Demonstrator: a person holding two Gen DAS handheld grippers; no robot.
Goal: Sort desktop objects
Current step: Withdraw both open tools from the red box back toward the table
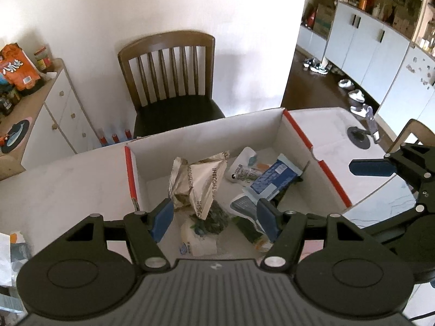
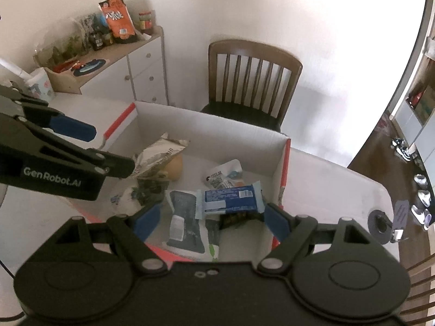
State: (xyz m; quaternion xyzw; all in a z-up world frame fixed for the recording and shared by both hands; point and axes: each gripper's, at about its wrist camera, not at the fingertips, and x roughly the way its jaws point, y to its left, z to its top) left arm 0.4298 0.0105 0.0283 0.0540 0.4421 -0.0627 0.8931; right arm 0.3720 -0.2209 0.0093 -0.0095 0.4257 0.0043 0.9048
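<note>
An open white cardboard box with red-edged flaps [image 1: 274,135] sits on a white tabletop [image 1: 54,184], holding a heap of snack packets. Inside, a crumpled white-and-silver foil bag [image 1: 201,182] stands on a dark green packet [image 1: 214,220] at the box's left, a blue-and-white wrapped bar [image 2: 231,197] lies tilted across a grey-and-white pouch [image 2: 185,217] toward the right, and a white squeeze pouch with a teal cap [image 2: 223,176] rests near the far wall. A tan rounded object [image 2: 174,169] peeks from behind the foil bag in the right wrist view. The left gripper [image 1: 214,217] hovers above the box with its blue-padded jaws apart, nothing between them; the foil bag lies below, apart from the pads. The right gripper [image 2: 210,221] hangs over the blue bar, jaws spread wide and empty. Behind the table stands a brown slatted wooden chair [image 1: 168,70] against a white wall, beside a white drawer cabinet [image 2: 144,68] topped with an orange snack bag [image 2: 118,19] and jars.
</note>
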